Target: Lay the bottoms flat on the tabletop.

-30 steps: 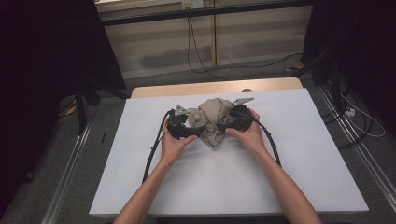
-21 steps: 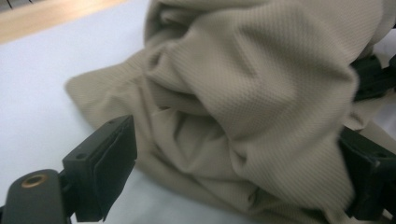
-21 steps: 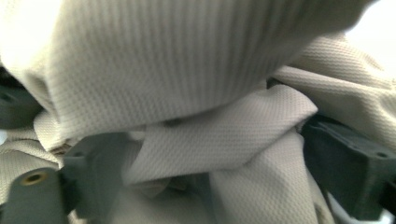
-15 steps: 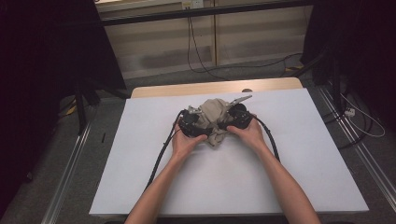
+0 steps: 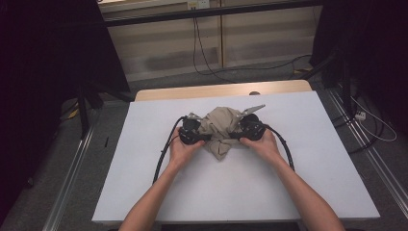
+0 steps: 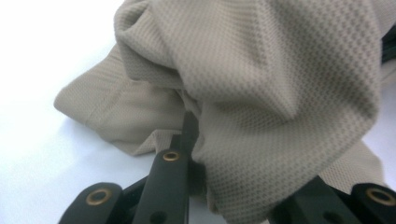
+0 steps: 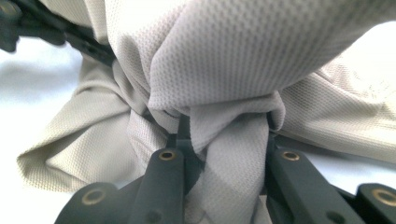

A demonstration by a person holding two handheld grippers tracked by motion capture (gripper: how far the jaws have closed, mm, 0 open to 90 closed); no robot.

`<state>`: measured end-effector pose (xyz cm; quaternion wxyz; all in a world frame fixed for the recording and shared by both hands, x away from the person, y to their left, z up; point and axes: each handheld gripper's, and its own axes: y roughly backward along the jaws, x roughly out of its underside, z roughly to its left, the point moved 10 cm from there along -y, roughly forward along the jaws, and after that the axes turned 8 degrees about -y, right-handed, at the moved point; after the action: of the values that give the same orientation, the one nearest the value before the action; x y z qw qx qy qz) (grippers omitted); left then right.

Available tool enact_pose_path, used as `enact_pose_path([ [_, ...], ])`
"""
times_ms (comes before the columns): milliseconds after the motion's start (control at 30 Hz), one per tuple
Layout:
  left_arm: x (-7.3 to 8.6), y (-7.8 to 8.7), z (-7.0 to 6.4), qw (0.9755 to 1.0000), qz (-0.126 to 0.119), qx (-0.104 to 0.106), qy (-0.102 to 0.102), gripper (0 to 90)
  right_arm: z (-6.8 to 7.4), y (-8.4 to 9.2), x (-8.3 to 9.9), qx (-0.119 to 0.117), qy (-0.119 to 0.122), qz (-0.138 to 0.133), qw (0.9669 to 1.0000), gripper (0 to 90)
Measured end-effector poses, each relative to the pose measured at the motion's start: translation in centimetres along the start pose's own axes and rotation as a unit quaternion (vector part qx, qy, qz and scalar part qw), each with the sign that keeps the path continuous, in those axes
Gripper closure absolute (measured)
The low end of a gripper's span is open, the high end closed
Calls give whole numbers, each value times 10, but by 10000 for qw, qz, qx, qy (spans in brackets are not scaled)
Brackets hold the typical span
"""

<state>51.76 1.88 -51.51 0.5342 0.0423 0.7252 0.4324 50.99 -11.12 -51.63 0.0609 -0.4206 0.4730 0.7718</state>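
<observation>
Beige cloth (image 5: 220,129) soft, light, crumpled, bunches easily. Left gripper (image 5: 201,136) and right gripper (image 5: 236,133) jaws just closing, each pinching a fold at opposite sides; grab thick bunches.

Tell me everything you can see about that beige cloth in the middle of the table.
The beige cloth is a crumpled garment-like piece of fine mesh knit, bunched in a heap on the white table. The left gripper and right gripper have just been closing on opposite sides of it, each with a fold pinched between its jaws. One flap trails toward the person.
</observation>
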Motion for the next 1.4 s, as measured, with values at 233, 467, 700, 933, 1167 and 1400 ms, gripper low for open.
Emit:
enact_pose_path([
  [233, 13, 24, -24, 9993, 107, 277, -219, 760, 19, 22, 23, -218, 131, 15, 9997, 733],
  [467, 32, 43, -42, 9987, 44, 402, -313, 705, 39, 46, 47, -292, 487, -33, 9984, 584],
  [700, 30, 57, -41, 9986, -255, 210, -409, 377, 34, 83, 23, -39, 324, -707, 9970, 283],
  [933, 3, 82, -41, 9951, -860, 58, -481, 271, 34, 85, -18, -35, 223, -1132, 9933, 211],
  [1167, -5, 86, -37, 9937, -1087, 63, -271, 280, 53, 32, -9, -419, 416, -595, 9965, 707],
  [1400, -6, 82, -35, 9925, -1194, 171, -208, 436, 95, 52, 41, -882, 1026, -223, 9906, 843],
])
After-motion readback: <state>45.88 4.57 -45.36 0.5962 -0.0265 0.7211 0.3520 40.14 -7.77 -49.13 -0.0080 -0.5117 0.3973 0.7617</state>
